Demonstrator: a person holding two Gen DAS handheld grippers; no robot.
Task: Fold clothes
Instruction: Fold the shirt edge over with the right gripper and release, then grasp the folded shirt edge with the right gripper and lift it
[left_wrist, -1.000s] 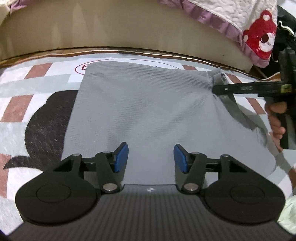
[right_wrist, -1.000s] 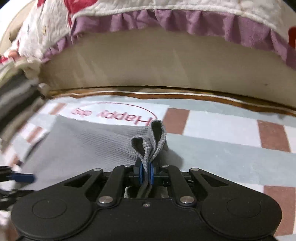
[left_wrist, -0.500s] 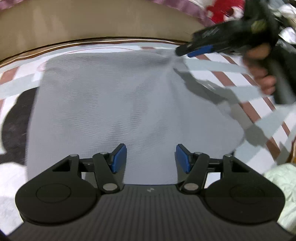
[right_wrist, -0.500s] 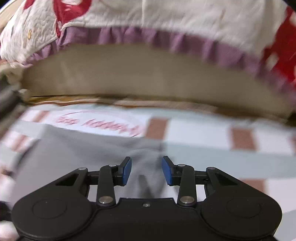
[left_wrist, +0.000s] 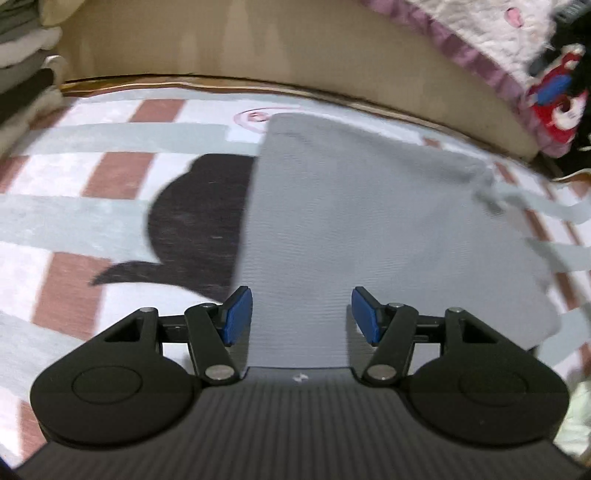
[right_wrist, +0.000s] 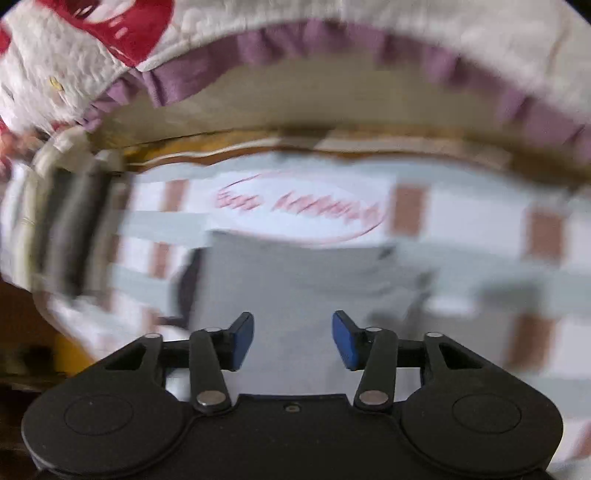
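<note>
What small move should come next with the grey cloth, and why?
Probably lower the left gripper and close it on the near edge of the grey garment. Both grippers are open and empty, the right gripper hovers over the cloth, and the garment lies flat on the patterned mat, its near edge between the left fingers.

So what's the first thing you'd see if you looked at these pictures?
A big grey cloth lies flat in the middle of a checked mat, partly covering a black shape printed on the mat. Blue-tipped fingers stand open just in front of it, and a stack of folded clothes sits at the far left.
</note>
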